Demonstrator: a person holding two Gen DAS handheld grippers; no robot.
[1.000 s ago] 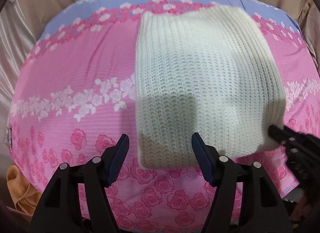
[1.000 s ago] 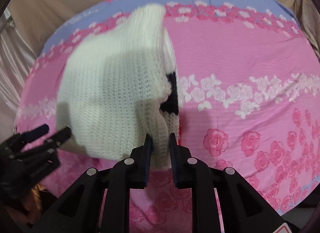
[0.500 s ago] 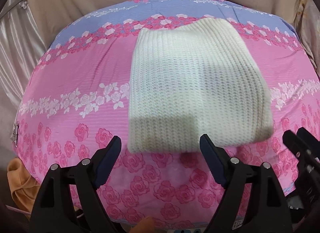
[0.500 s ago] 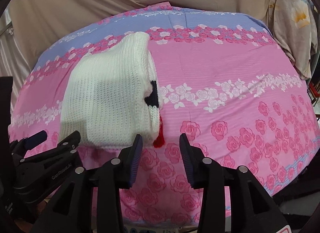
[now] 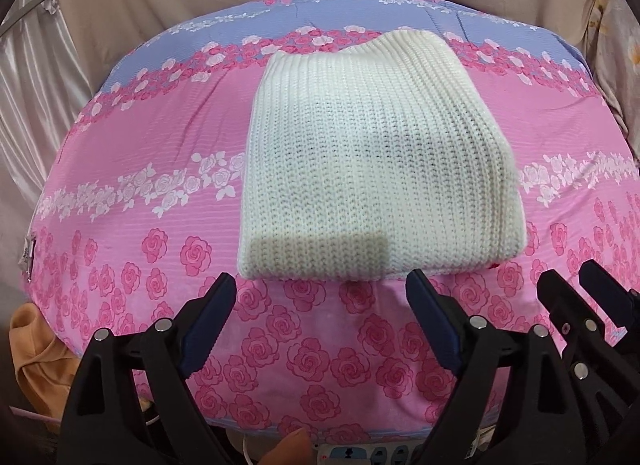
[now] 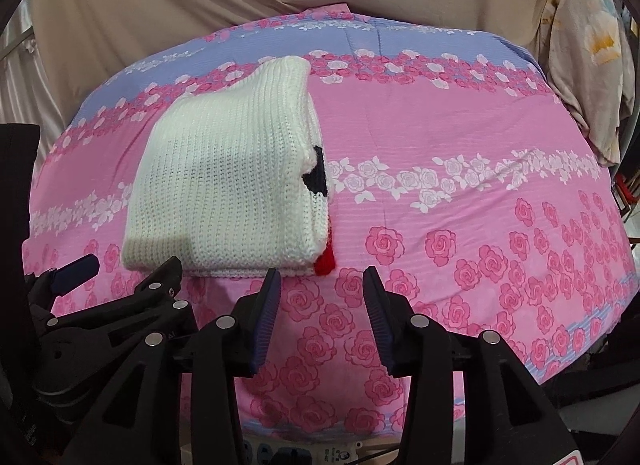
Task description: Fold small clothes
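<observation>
On the pink rose-print sheet [image 5: 140, 153] lay the white knitted garment [image 5: 372, 169], folded into a thick rectangle — black and red patches [image 6: 320, 177] peeked from its right-hand edge. Both tools sat just short of its near hem, touching nothing. The left gripper [image 5: 320, 317] had its 2 blue-padded fingers spread wide and empty; the right gripper [image 6: 320, 317] was parted more narrowly, also empty. Beige curtain [image 6: 160, 5] hung behind the bed — an orange cloth [image 5: 36, 349] lay at lower left.
</observation>
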